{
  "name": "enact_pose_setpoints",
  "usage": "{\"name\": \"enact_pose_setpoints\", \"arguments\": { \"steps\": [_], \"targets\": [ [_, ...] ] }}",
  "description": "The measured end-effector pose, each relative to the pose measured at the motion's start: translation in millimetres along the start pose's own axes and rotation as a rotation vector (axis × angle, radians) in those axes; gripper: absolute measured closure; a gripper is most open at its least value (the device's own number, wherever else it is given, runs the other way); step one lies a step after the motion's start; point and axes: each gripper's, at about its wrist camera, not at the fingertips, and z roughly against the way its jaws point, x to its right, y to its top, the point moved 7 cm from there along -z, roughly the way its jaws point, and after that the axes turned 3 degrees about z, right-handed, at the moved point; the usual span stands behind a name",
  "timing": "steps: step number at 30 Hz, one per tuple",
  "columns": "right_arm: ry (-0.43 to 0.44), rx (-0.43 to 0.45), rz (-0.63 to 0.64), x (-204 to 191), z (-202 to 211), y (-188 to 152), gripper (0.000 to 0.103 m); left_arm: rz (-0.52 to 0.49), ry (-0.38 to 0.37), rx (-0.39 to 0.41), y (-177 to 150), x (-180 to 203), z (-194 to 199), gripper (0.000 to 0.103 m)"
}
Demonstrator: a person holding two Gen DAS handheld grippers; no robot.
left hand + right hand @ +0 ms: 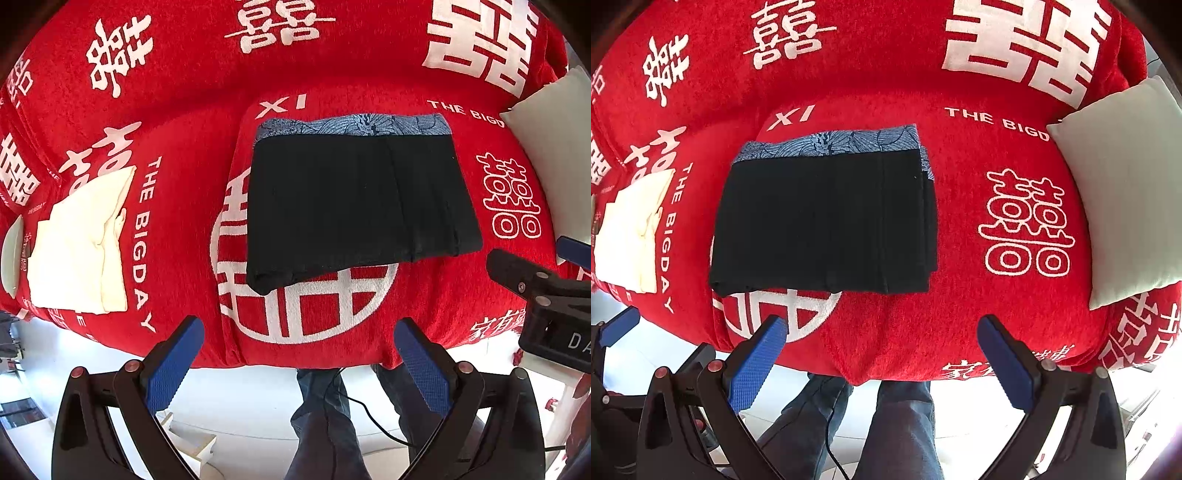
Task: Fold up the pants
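Since the pants (354,199) lay as one compact black rectangle at the middle of the red cover (184,110) — patterned blue band along the far edge — the folding looked essentially finished, with perhaps only a tidy-up left. Both the left gripper (299,354) and the right gripper (881,350) hung off the near edge, jaws released and gripping nothing. One pair of pants, one folded cream cloth (83,243) at left, one pale cushion (1123,192) at right.

"THE BIGDAY", "XI" on red cover (997,325) (perhaps "DA" on claw (554,314))
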Motion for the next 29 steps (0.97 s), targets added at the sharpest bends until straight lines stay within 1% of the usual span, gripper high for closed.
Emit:
{"name": "enact_pose_setpoints", "arguments": {
  "steps": [9,15,18,22,26,29],
  "targets": [
    [0.004,-0.003,0.001,-1.6,-0.9,-2.0,0.000,0.009,0.003,0.011,1.8,-1.3,-1.2,0.000],
    [0.003,-0.005,0.008,-3.0,-1.7,-3.9,0.000,0.001,-0.004,0.022,1.9,1.7,-0.7,0.000],
    [0.001,-0.007,0.009,-2.8,-1.4,-4.5,0.000,0.003,-0.022,0.017,0.8,2.7,-1.5,0.000],
    [-0.002,-0.010,0.006,-1.9,-1.9,-5.2,0.000,0.002,-0.015,0.029,0.9,2.6,-1.1,0.000],
    [-0.003,-0.013,0.007,-1.6,-2.4,-5.5,0.000,0.005,-0.026,0.045,1.7,3.1,0.6,0.000],
    [-0.004,-0.012,0.004,-1.4,-2.2,-5.6,0.000,0.001,-0.030,0.042,1.8,3.5,0.7,0.000]
  ]
}}
